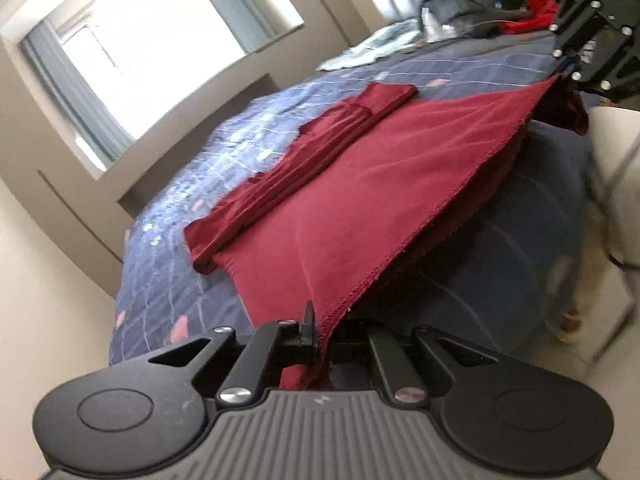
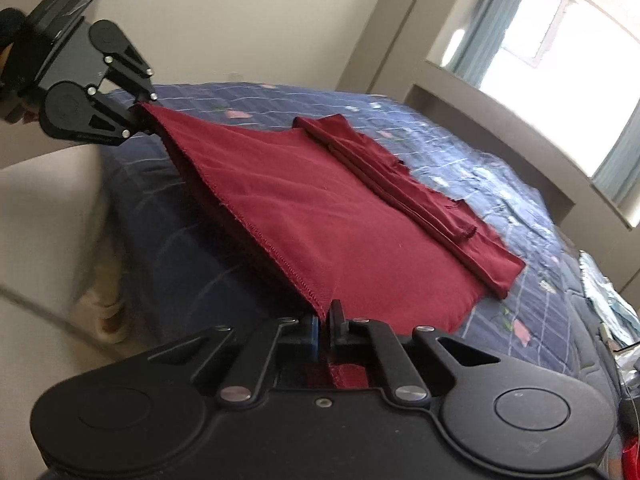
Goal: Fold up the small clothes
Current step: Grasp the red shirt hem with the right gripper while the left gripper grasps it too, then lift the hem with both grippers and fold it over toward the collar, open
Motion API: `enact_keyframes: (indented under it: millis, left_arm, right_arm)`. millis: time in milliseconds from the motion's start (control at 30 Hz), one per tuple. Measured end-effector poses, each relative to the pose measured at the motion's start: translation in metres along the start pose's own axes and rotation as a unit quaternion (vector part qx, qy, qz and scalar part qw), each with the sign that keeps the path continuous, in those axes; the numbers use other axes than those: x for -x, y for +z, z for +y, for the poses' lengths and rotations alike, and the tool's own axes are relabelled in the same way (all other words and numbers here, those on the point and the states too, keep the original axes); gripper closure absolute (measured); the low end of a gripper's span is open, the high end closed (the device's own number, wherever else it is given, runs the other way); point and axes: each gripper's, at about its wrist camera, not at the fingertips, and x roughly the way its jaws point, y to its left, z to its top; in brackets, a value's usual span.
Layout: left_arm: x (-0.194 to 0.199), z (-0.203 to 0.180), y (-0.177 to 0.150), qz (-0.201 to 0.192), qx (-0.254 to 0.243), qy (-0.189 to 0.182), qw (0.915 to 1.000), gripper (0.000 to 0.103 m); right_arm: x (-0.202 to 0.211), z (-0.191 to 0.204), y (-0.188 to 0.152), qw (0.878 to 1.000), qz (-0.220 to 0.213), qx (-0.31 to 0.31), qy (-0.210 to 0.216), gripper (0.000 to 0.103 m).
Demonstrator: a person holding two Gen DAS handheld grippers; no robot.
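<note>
Across the middle of both views, a dark red garment (image 1: 360, 184) lies on a blue quilted bed (image 1: 208, 184), its far part flat with the sleeves folded in along the upper left, its near hem lifted clear of the quilt. At the bottom centre of the left wrist view the left gripper (image 1: 318, 332) is clenched on one hem corner; at the upper right of that view the right gripper (image 1: 568, 68) pinches the other corner. The right wrist view shows the same, its own pads closed on cloth at the bottom centre.

The step in hand looks like folding the hem over toward the collar. To do it well, both corners should travel together at even height, keeping the hem (image 2: 256, 224) taut between them so no slack buckles the middle, and land square on the far edge before either grip lets go.

No container appears; only a loose pile of clothes (image 1: 472, 0) sits at the upper right of the left view.
</note>
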Motion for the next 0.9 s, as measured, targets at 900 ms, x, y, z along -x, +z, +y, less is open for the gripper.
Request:
enact_keyframes:
  millis: [900]
  left_arm:
    - [-0.037,0.136,0.146,0.029,0.132,-0.037,0.9901,0.099]
  right_arm:
    - [0.009,-0.144,0.111,0.995,-0.008,-0.054,0.082,0.098]
